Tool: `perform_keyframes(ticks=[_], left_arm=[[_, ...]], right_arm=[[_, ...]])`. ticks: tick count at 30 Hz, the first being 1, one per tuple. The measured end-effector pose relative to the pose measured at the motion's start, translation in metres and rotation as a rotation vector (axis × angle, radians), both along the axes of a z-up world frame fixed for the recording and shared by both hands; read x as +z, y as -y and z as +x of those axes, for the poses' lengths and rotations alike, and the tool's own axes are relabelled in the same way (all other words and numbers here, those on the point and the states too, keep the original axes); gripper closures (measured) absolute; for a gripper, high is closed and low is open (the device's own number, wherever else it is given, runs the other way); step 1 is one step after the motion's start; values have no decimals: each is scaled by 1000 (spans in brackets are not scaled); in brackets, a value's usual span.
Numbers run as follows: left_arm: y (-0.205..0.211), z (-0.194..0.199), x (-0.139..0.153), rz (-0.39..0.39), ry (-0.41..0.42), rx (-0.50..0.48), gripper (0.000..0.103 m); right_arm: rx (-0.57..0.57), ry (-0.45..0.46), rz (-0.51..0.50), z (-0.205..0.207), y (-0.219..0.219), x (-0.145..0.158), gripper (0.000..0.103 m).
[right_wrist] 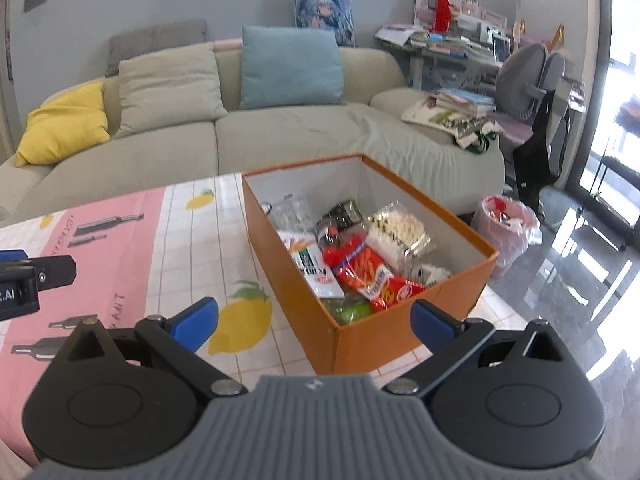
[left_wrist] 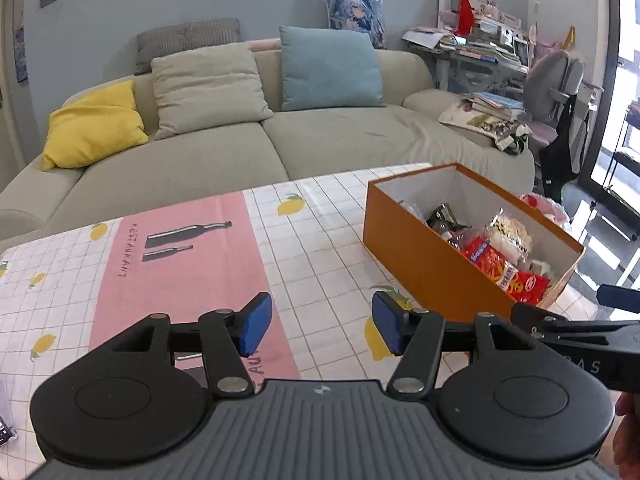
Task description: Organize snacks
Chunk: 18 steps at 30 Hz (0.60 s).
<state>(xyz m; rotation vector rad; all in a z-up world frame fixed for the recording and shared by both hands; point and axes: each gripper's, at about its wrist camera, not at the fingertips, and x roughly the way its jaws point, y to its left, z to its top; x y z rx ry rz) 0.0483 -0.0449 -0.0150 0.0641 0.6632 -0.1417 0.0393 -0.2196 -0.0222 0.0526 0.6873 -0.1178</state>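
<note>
An orange cardboard box [right_wrist: 280, 264] [left_wrist: 404, 248] stands on the table at its right end, filled with several snack packs. Among them are a red pack [right_wrist: 368, 272] [left_wrist: 492, 260], a clear pack of pale biscuits [right_wrist: 396, 228] and a white pack [right_wrist: 316, 268]. My right gripper [right_wrist: 316, 322] is open, with the box's near corner between its blue pads and nothing gripped. My left gripper [left_wrist: 320, 326] hovers open over the tablecloth, left of the box, with nothing between its pads. The right gripper's body also shows at the right edge of the left wrist view.
The table wears a checked lemon-print cloth with a pink band [left_wrist: 176, 264]. Behind it is a beige sofa [left_wrist: 280, 140] with cushions. A pink-lined waste bin [right_wrist: 506, 228] sits on the floor right of the table, near a cluttered desk [right_wrist: 452, 48] and chair.
</note>
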Motion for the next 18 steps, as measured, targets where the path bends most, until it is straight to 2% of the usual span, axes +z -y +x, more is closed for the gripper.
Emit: perform_keyframes(ticks=[10, 18], left_arm=[[1, 6, -15, 42, -98, -5, 34], [-8, 1, -10, 37, -102, 11, 31]], right_arm=[[-13, -83, -18, 12, -3, -15, 3], [2, -75, -28, 9, -11, -9, 3]])
